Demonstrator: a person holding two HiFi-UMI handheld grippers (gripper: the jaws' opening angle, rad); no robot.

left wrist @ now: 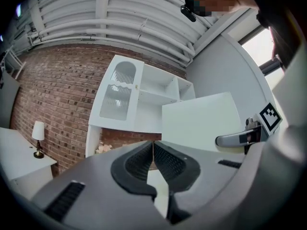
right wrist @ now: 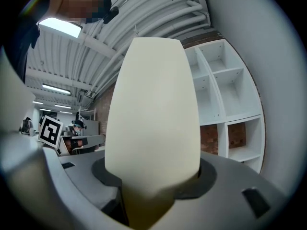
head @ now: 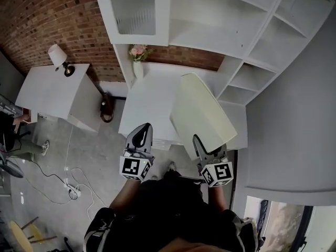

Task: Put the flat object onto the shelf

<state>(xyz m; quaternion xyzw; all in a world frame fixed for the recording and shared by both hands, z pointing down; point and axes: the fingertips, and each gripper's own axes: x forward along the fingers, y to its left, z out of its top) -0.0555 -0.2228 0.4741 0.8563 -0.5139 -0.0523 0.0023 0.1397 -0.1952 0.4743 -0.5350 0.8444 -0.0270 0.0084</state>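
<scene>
A flat cream-white board (head: 202, 112) is held up in front of the white shelf unit (head: 247, 41); my right gripper (head: 209, 147) is shut on its near edge. In the right gripper view the board (right wrist: 153, 119) rises from between the jaws and fills the middle, with open shelf compartments (right wrist: 225, 95) to its right. My left gripper (head: 140, 135) hangs beside it at the left, shut and holding nothing, its fingertips (left wrist: 152, 150) meeting. The left gripper view shows the board (left wrist: 201, 121) edge-on to the right and the shelf unit (left wrist: 144, 99) beyond it.
A white desk surface (head: 149, 101) stands under the shelves, with a vase of flowers (head: 138, 56) at its back. A glazed cabinet door (head: 134, 12) hangs above. A white side table (head: 50, 91) with a lamp (head: 59, 56) stands left. Cables (head: 68, 182) lie on the floor.
</scene>
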